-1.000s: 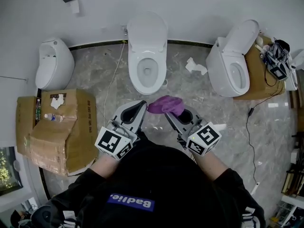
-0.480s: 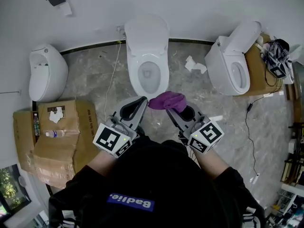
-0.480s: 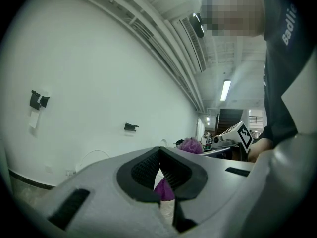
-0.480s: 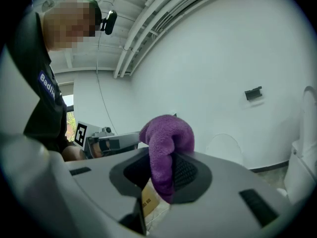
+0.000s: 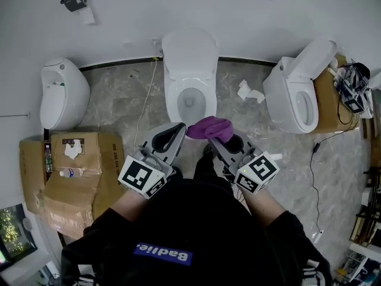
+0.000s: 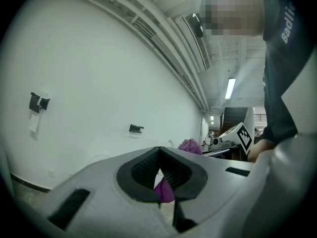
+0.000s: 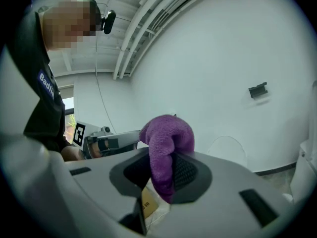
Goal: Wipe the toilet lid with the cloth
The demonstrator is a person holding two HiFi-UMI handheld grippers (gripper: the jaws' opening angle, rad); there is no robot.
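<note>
The right gripper [image 7: 159, 173] is clamped on the purple cloth [image 5: 208, 127], which bunches up over its jaws at mid-frame in the head view. Beside it, the left gripper [image 6: 159, 168] has its jaws drawn together, tip at the cloth's left end. At upper centre, the toilet lid [image 5: 190, 51] stands raised against the wall, apart from the cloth.

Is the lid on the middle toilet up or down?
Up: the lid stands raised, and the open bowl shows in front of it.

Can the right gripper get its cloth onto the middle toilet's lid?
Probably yes: the right gripper, shut on the cloth, points at the raised lid; only the open bowl lies between.
</note>
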